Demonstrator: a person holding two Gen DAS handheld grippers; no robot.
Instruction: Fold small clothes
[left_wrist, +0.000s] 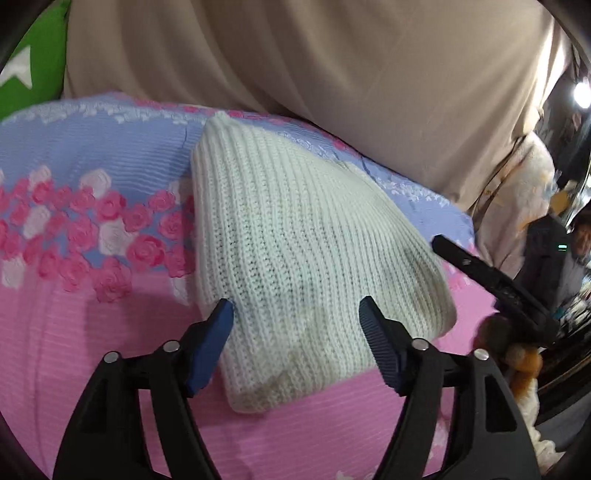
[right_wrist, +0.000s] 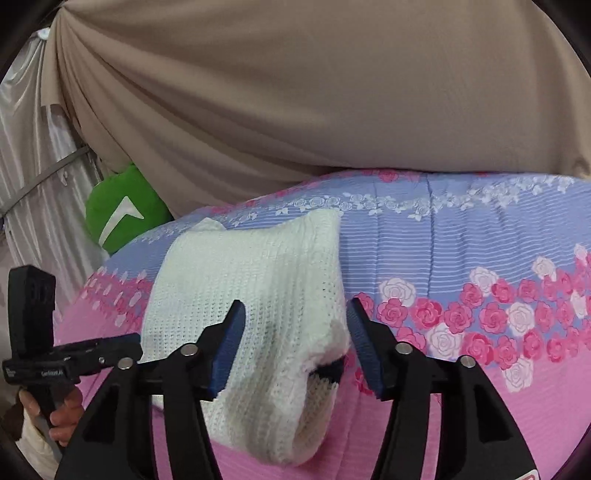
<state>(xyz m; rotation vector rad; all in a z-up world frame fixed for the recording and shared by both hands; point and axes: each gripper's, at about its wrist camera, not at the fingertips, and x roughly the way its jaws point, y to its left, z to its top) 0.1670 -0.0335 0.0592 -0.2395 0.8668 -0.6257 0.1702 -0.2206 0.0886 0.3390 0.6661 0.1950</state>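
Ahead of the left claw (left_wrist: 297, 314), left wrist view, a white knit garment (left_wrist: 295, 251) lies folded flat on a bedspread (left_wrist: 92, 332) that is pink near the camera and lilac with pink and white roses further off. Left claw is released, blue pads apart, nothing pinched; near edge of the knit sits between and just past the fingertips, apart from both pads as far as can be told. Knit's near corner shows grey-brown smudges. Right claw (left_wrist: 441, 243) pokes in from the right edge, tip just beside the knit's right side; its opening cannot be read from here. Beige draped cloth (left_wrist: 332, 74) fills the background, green cushion (left_wrist: 40, 62) with a white star at top left. A person is at far right, blurred.

Right wrist view: right claw (right_wrist: 297, 314) is released, pads spread, holding nothing. Same knit (right_wrist: 255, 280) lies under and between the fingers, folded edge open toward the camera, a dark gap in the fold near the right pad. Left claw's body (right_wrist: 44, 354) stands at the left, held by a hand (right_wrist: 55, 413). Green cushion (right_wrist: 122, 210) behind, beige cloth (right_wrist: 295, 92) above, pale curtain (right_wrist: 29, 166) far left.
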